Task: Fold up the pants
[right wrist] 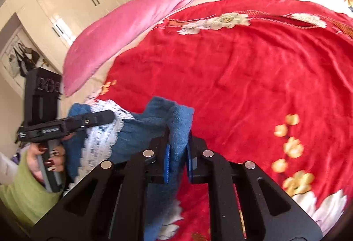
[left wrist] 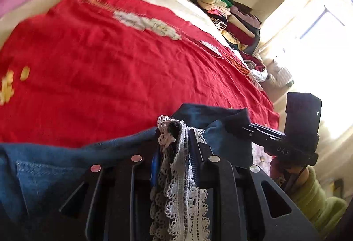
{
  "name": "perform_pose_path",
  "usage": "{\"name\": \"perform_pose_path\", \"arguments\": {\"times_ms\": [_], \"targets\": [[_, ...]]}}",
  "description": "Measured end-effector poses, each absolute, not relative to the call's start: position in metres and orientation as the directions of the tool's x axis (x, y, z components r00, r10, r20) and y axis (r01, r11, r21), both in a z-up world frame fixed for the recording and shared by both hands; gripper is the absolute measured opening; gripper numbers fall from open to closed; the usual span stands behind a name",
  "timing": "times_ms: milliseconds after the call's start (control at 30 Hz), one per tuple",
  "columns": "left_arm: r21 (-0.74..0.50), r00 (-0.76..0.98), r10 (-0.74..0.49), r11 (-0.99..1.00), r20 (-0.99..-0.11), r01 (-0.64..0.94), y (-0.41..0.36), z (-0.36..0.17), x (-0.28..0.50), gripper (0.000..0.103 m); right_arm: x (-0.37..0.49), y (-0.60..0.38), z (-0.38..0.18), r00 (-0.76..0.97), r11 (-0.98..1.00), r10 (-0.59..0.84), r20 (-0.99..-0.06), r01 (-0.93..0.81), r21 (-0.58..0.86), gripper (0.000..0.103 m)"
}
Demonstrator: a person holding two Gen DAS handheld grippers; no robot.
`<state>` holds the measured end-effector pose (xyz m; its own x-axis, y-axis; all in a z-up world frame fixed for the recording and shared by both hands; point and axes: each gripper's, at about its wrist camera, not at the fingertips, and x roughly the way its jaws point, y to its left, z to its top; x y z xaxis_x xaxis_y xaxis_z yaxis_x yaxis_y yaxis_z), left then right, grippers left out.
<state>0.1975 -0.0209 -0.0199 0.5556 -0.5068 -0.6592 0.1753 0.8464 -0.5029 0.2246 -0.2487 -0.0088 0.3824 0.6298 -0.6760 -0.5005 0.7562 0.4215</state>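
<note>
The blue pants (left wrist: 44,170) lie at the near edge of the red blanket (left wrist: 110,75). The left tongs (left wrist: 176,141) pinch their white lace trim (left wrist: 176,185). The right tongs (right wrist: 178,148) squeeze a blue fold tight.

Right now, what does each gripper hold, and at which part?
Both hold the pants: left gripper at the lace hem, right gripper on a denim fold.

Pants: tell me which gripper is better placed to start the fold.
Probably neither alone: the left gripper pinches the pants' lace hem, the right gripper is shut on blue cloth beside it.
</note>
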Motion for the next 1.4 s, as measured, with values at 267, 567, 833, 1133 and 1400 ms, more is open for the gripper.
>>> {"name": "perform_pose_path", "arguments": {"times_ms": [267, 567, 833, 1133, 1400], "targets": [[-0.462, 0.546, -0.454, 0.877, -0.704, 0.135, -0.011, -0.031, 0.198, 0.041, 0.227, -0.241, -0.025, 0.474, 0.861, 0.438, -0.763, -0.464, 0.206, 0.032], [-0.340, 0.640, -0.312, 0.937, -0.702, 0.084, 0.022, 0.014, 0.143, 0.070, 0.166, -0.274, 0.018, 0.550, 0.845, 0.487, -0.679, -0.492, 0.208, 0.058], [-0.343, 0.664, -0.299, 0.937, -0.686, 0.068, 0.030, 0.025, 0.082, 0.072, 0.107, -0.274, 0.023, 0.509, 0.807, 0.506, -0.696, -0.565, 0.173, 0.063], [-0.369, 0.600, -0.344, 0.926, -0.722, 0.086, 0.001, 0.004, 0.055, 0.072, 0.068, -0.262, 0.002, 0.427, 0.776, 0.513, -0.744, -0.601, 0.190, 0.064], [-0.317, 0.503, -0.314, 0.945, -0.805, 0.082, -0.027, -0.036, 0.056, 0.067, 0.058, -0.262, -0.020, 0.388, 0.783, 0.522, -0.759, -0.570, 0.248, 0.064]]}}
